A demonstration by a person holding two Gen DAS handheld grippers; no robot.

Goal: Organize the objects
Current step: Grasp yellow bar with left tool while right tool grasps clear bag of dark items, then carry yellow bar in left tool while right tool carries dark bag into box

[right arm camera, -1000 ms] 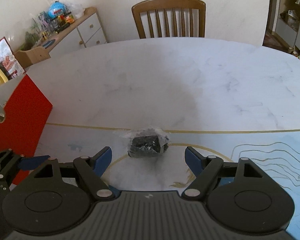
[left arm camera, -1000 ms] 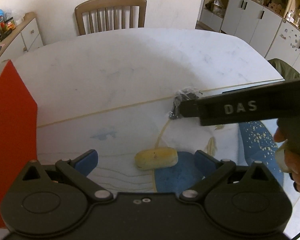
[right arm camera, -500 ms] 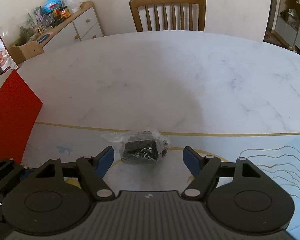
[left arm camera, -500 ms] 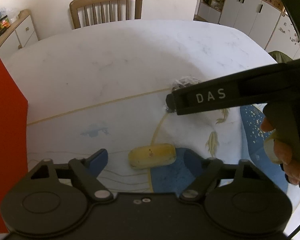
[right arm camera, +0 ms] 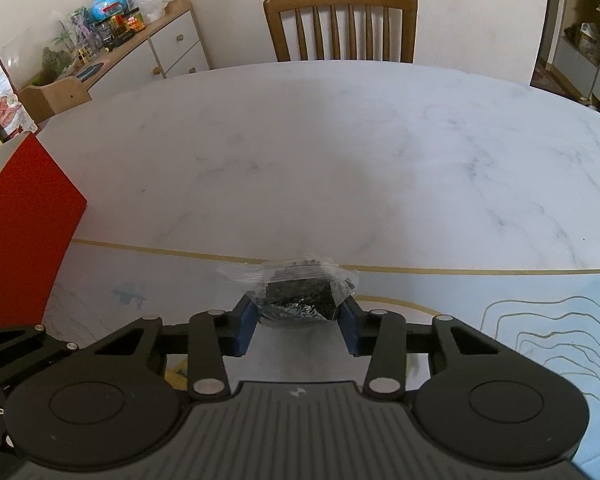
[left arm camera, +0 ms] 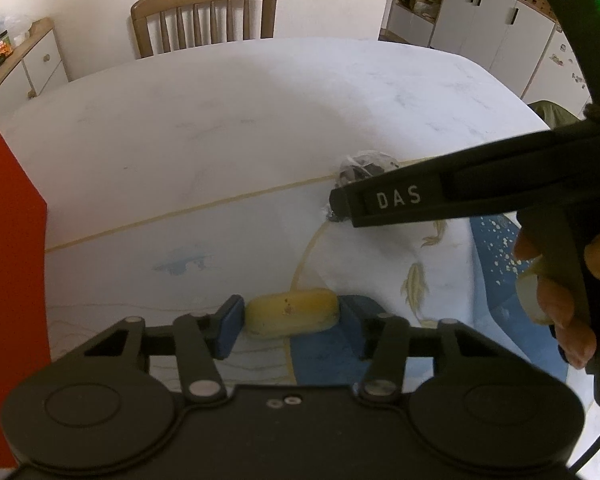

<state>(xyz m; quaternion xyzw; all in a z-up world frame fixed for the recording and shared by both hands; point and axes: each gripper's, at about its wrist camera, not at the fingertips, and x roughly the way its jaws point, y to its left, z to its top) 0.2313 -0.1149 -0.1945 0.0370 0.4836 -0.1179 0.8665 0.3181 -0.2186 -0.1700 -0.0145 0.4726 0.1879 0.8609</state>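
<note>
Yellow sponge (left arm camera: 292, 312) lies at the lower middle of the left wrist frame, between the blue pads of our left gripper (left arm camera: 291, 326). Its long axis runs from side to side, so we span its length; the jaws stand narrow, just beside both ends, and we cannot tell if they press. In the right wrist frame, our right gripper (right arm camera: 298, 326) is closed on the plastic-wrapped dark packet (right arm camera: 296, 294), low in the middle. Farther up and left, the red box (right arm camera: 20, 236) stands nearer our left hand.
</note>
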